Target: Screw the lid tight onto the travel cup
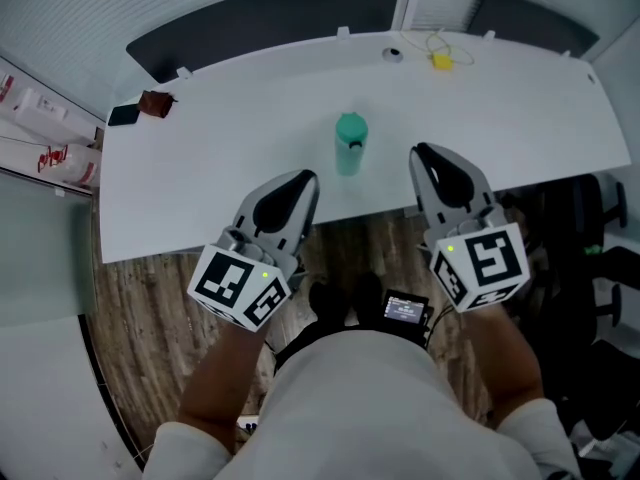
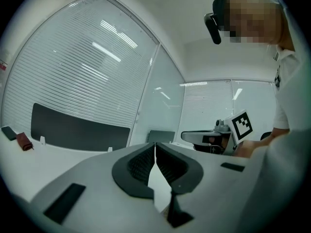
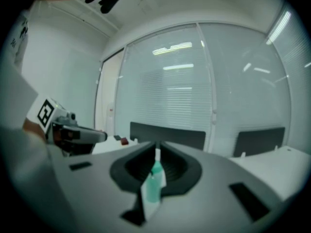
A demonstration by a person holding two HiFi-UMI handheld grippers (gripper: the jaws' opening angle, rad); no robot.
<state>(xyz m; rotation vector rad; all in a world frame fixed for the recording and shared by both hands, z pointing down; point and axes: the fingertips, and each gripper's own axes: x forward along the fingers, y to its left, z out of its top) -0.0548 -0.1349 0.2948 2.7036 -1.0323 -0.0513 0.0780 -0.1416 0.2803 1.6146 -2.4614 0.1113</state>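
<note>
Travel cup (image 1: pixel 350 153) on desk (image 1: pixel 200 168), lid (image 1: pixel 351 126) seating unclear, left gripper (image 1: pixel 303 180) and right gripper (image 1: pixel 420 154) jaws pressed together, empty

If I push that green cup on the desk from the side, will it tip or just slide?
The cup stands tall and narrow, so a push near its lid would probably tip it. Pushed low down, it may slide on the smooth white desk. Its body looks like pale plastic, so it is likely light and stiff.
</note>
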